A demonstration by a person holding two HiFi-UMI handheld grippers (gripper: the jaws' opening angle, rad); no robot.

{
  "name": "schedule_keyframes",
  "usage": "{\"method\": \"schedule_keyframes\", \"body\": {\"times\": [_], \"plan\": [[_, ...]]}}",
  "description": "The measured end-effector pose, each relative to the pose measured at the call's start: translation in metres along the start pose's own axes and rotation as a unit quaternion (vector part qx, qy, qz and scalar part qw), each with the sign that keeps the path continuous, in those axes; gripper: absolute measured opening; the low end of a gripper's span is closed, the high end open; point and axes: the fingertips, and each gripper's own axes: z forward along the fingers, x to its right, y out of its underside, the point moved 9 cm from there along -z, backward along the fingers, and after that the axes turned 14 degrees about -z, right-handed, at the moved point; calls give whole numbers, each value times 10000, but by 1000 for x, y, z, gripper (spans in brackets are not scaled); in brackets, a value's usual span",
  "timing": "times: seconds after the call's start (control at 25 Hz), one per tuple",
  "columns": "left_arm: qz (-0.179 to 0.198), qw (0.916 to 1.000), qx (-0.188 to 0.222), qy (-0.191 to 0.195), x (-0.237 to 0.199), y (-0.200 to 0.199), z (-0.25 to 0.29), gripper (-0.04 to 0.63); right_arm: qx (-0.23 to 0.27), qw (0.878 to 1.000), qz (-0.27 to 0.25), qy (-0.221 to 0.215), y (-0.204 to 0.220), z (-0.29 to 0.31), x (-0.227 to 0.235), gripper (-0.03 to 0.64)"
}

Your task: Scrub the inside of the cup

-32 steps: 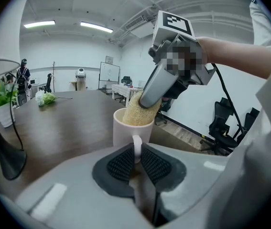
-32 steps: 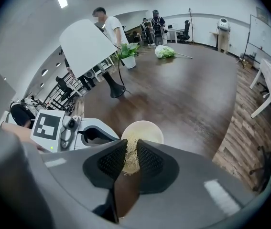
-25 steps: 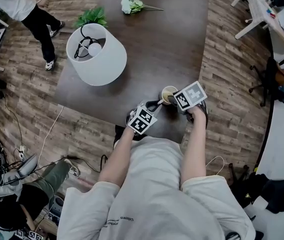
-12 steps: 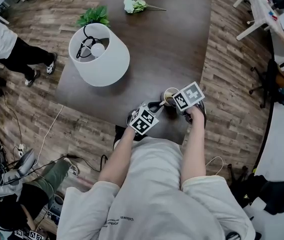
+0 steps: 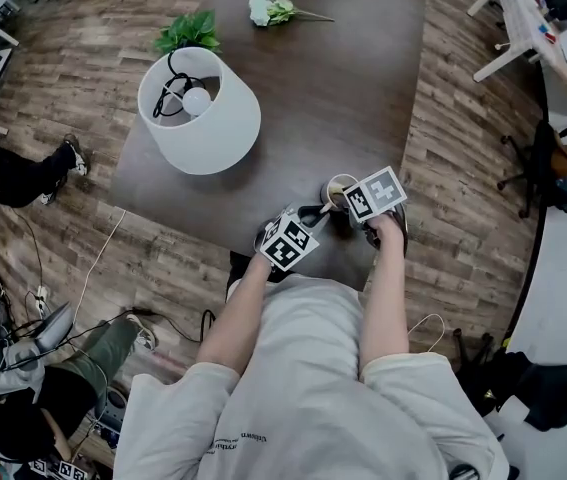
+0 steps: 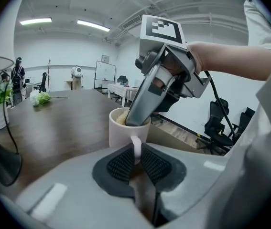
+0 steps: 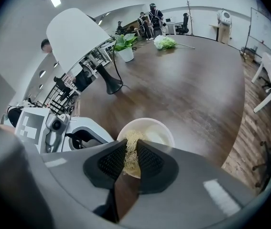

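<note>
The white cup (image 5: 334, 187) stands on the dark wooden desk (image 5: 333, 78) close to its near edge, right in front of the person; from above most of it is covered by the right gripper (image 7: 130, 161) and that gripper's marker cube. The left gripper (image 6: 135, 162) comes in from the near left with its jaws closed on the cup's handle (image 6: 135, 149), the ribbed pads pressed against both sides of it. The right gripper leans down steeply into the cup's mouth; its jaws are clamped on a pale, stringy scouring pad (image 7: 131, 149) that sits inside the cup against the nearer wall, and the far part of the white interior shows bare.

Farther back on the left of the desk stands a lamp with a broad white shade (image 5: 208, 118), bulb and black cord visible inside it, well apart from the cup; behind the lamp is a small green potted plant (image 5: 183, 33); a bunch of white flowers (image 5: 268, 8) lies near the far edge. The stretch of desk between these and the cup is open wood. On the plank floor to the left a person's leg and shoe (image 5: 38, 171) show; white tables and black office chairs (image 5: 533, 163) stand off to the right.
</note>
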Motion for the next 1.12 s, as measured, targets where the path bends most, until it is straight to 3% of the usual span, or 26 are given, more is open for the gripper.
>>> {"method": "schedule_keyframes", "body": {"times": [0.6, 0.88, 1.12], "plan": [[-85, 9999, 41, -47, -6, -2, -1, 45, 388, 9988, 113, 285, -7, 1, 4, 83], [-143, 9999, 43, -50, -4, -1, -2, 45, 492, 9954, -93, 820, -7, -6, 7, 84], [-154, 9998, 146, -49, -4, -1, -2, 45, 274, 9942, -194, 1026, -9, -16, 8, 86]]}}
